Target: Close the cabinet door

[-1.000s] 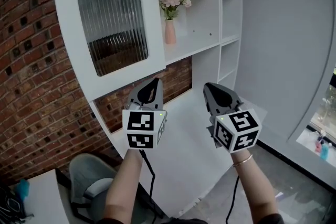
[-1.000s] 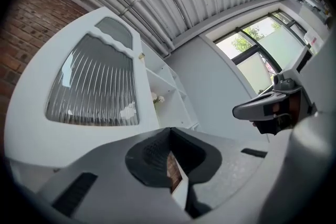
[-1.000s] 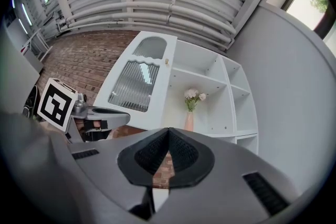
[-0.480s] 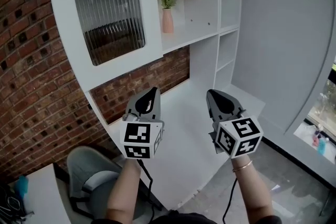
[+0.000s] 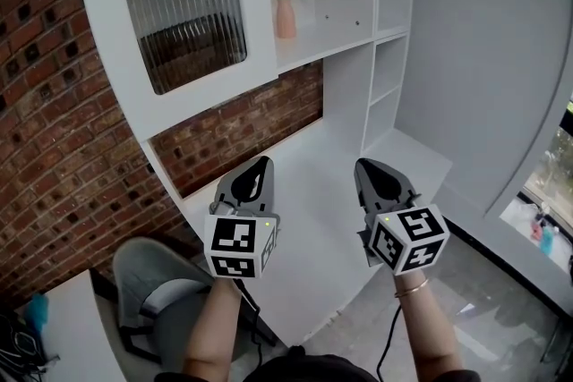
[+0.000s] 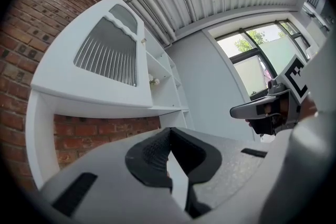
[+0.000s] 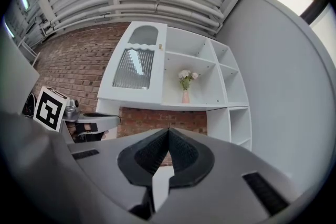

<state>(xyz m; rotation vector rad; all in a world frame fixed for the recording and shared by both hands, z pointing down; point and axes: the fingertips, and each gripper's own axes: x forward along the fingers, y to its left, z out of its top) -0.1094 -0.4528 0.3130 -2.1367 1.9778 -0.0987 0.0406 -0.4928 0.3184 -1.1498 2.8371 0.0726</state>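
The white cabinet door [image 5: 183,13] with a ribbed glass pane covers the cabinet's left compartment and looks flush with the front; it also shows in the left gripper view [image 6: 105,52] and the right gripper view [image 7: 134,68]. Its small brass knob [image 7: 160,47] sits at the door's right edge. My left gripper [image 5: 260,164] hangs well below the door over the white desk top [image 5: 313,183], shut with nothing between its pads [image 6: 157,152]. Beside it, my right gripper [image 5: 365,165] is likewise shut and empty, pointing at the shelves. Neither gripper touches the cabinet.
A pink vase with flowers [image 5: 286,13] stands on the open shelf right of the door. Narrow open shelves [image 5: 389,58] run down the right side. A brick wall [image 5: 54,130] lies behind and to the left. A grey chair [image 5: 152,291] sits below the desk.
Both grippers have sunk lower, farther below the door, still shut. The door has kept its place against the cabinet.
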